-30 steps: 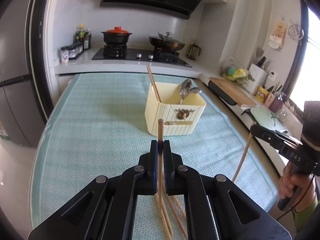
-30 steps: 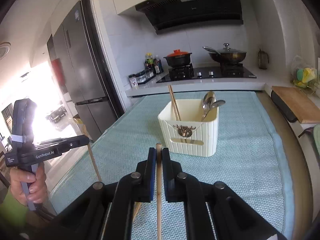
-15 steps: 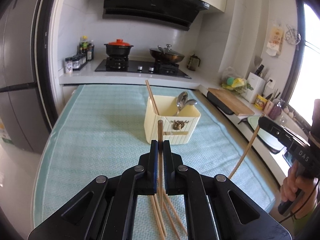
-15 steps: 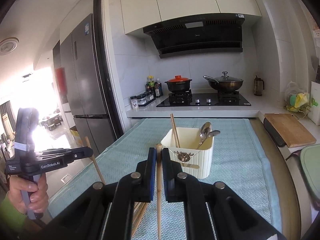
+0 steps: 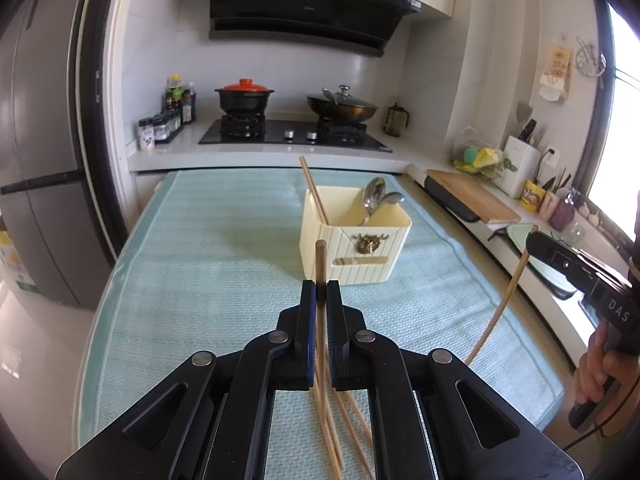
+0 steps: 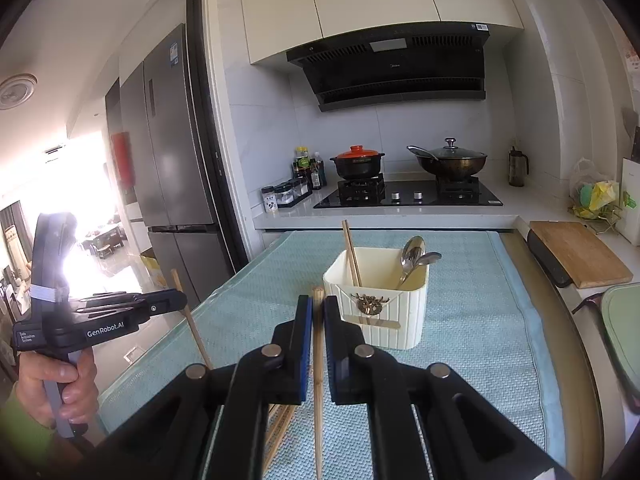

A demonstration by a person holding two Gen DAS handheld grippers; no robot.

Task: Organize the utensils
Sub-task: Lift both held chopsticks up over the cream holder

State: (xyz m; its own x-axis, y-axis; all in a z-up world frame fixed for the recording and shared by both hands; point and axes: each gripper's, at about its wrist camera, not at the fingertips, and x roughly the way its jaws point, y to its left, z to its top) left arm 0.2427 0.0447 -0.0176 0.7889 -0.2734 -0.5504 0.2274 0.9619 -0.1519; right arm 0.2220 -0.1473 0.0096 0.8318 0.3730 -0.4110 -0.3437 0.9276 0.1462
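My left gripper (image 5: pixel 320 292) is clamped on a wooden chopstick (image 5: pixel 321 264), its tip poking up past the blue-lined jaws. My right gripper (image 6: pixel 318 308) is clamped the same way on a second chopstick (image 6: pixel 318 344), held upright between its jaws. In each wrist view the other gripper shows from the side: the right one at about 3 o'clock of the left view, the left one at 9 o'clock of the right view, each gripped by a hand (image 6: pixel 60 380). Ahead of both, at roughly 12 o'clock, a cream ribbed utensil holder (image 5: pixel 356 236) stands on a pale teal table mat (image 5: pixel 208 248). Inside it one chopstick (image 5: pixel 314 196) leans at the left, and two metal spoons (image 5: pixel 378 196) stand at the right. More loose chopsticks (image 5: pixel 352 432) lie on the mat under my left gripper, at 6 o'clock. Beyond the table, a stove (image 6: pixel 408 194) carries a red-lidded pot (image 6: pixel 358 160) and a wok (image 6: pixel 450 160)
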